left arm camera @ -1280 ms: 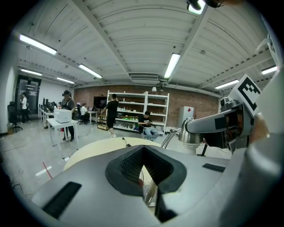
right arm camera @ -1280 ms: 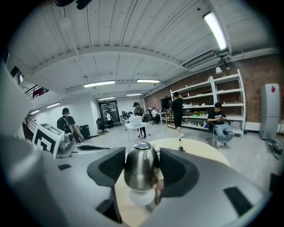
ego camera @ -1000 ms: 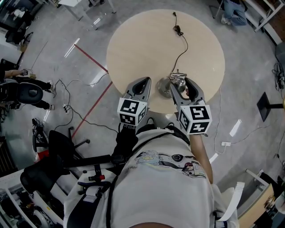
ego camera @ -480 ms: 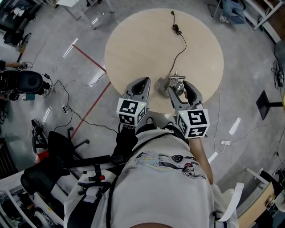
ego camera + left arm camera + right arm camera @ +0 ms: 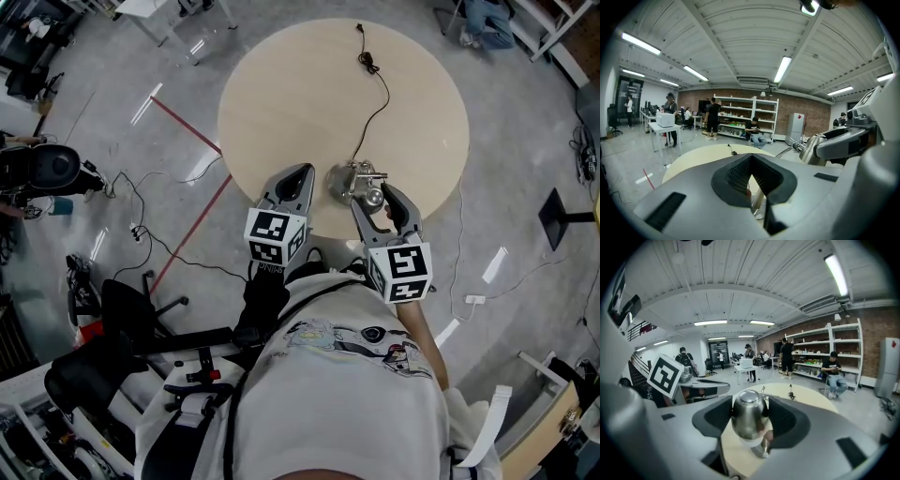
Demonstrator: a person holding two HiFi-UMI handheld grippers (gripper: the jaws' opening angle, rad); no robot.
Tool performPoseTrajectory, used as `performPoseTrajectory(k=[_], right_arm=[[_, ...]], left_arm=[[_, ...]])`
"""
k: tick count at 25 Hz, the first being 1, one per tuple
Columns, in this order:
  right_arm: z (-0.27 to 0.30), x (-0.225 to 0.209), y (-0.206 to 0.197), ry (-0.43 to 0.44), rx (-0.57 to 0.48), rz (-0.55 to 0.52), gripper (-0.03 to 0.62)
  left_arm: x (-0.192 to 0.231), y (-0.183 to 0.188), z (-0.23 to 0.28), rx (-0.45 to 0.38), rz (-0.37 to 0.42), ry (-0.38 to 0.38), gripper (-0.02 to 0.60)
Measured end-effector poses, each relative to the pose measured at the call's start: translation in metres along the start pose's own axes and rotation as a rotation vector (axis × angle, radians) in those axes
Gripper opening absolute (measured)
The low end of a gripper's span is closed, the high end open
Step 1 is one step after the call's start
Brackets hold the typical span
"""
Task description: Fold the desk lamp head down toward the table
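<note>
A small metal desk lamp stands near the front edge of the round beige table [image 5: 281, 94]. Its round base [image 5: 339, 183] is on the tabletop, and its chrome dome head [image 5: 374, 196] is just right of the base. My right gripper [image 5: 373, 191] is shut on that head. In the right gripper view the lamp head [image 5: 749, 417] fills the gap between both pads, above the base [image 5: 761, 451]. My left gripper [image 5: 304, 172] hovers just left of the base, shut and with nothing in it. In the left gripper view its pads [image 5: 736, 176] meet at the tip, and the lamp head [image 5: 816, 148] is at the right.
The lamp's black cord [image 5: 377, 105] runs across the table to a plug [image 5: 360, 28] at the far edge. Red tape [image 5: 192, 122] and loose cables [image 5: 150, 202] lie on the floor at the left, beside a black chair [image 5: 131, 309]. People stand and sit by the far shelves [image 5: 820, 355].
My right gripper has drawn back toward me and a little left, bringing the lamp head with it. The left gripper has stayed in place.
</note>
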State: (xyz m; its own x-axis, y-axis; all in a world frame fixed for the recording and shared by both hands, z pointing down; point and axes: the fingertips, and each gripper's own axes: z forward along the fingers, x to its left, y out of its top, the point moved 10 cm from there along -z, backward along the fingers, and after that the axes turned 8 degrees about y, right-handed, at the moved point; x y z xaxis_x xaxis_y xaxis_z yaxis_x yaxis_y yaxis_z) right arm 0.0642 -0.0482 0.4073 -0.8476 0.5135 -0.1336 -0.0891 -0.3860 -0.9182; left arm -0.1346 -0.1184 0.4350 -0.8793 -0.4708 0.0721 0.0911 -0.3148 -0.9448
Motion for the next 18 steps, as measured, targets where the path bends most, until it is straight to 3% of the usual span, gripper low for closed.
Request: performPoseTrajectory(k=[18], right_arm=[[-0.007, 0.005, -0.03, 0.03, 0.112, -0.068, 0.25]], left_arm=[[-0.007, -0.006, 0.003, 0.038, 0.016, -0.013, 0.002]])
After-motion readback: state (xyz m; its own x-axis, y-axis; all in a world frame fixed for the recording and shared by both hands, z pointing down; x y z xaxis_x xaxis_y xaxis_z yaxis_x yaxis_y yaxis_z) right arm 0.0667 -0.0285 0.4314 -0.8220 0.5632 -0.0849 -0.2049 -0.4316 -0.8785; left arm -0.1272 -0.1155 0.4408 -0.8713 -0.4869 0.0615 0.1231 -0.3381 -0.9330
